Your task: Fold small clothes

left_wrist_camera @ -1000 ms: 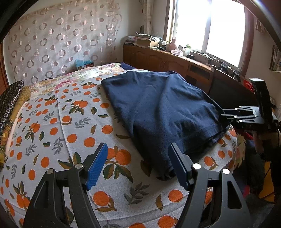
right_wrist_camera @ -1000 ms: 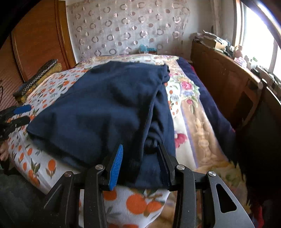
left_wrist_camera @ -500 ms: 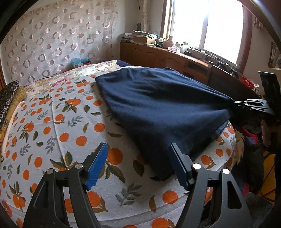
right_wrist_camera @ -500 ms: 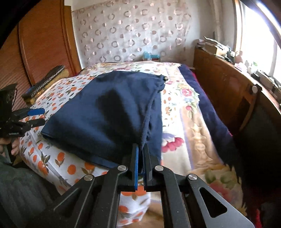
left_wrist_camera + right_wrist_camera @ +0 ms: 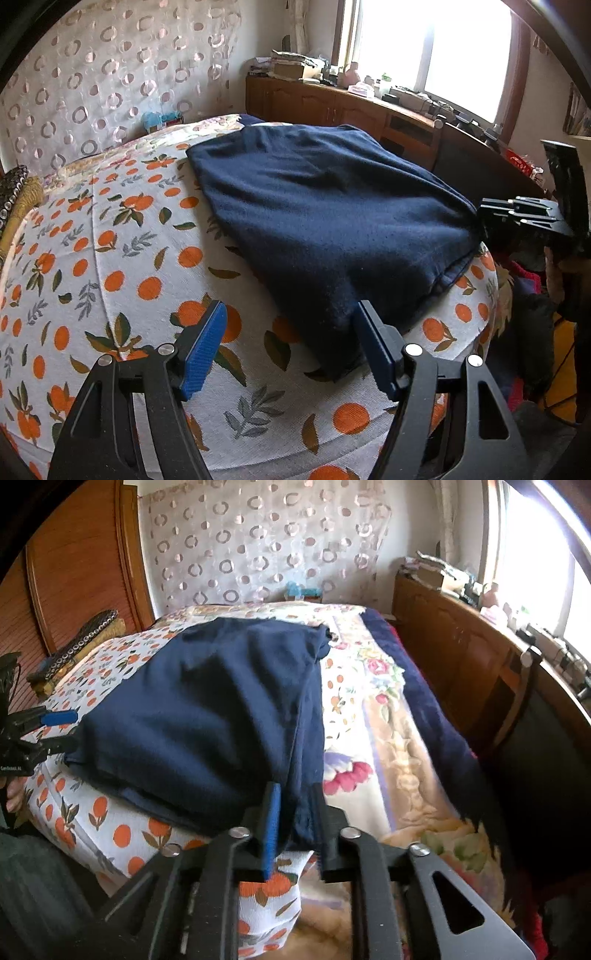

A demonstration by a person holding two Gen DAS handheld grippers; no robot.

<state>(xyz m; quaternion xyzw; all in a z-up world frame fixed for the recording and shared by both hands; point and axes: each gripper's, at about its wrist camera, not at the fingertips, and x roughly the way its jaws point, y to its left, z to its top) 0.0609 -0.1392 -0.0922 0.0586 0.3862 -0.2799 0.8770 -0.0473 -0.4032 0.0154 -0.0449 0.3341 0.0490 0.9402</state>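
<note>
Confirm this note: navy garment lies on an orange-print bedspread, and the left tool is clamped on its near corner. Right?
Not quite. The left tool stands open, gripping nothing; the navy garment on the orange-print bedspread has its corner between the pads untouched, per the left wrist view.

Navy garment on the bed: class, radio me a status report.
Left hand-held gripper open, garment corner between pads. Right hand-held gripper opening, cloth between its fingers. Navy garment lies on orange-print sheet. Nothing in the way.
</note>
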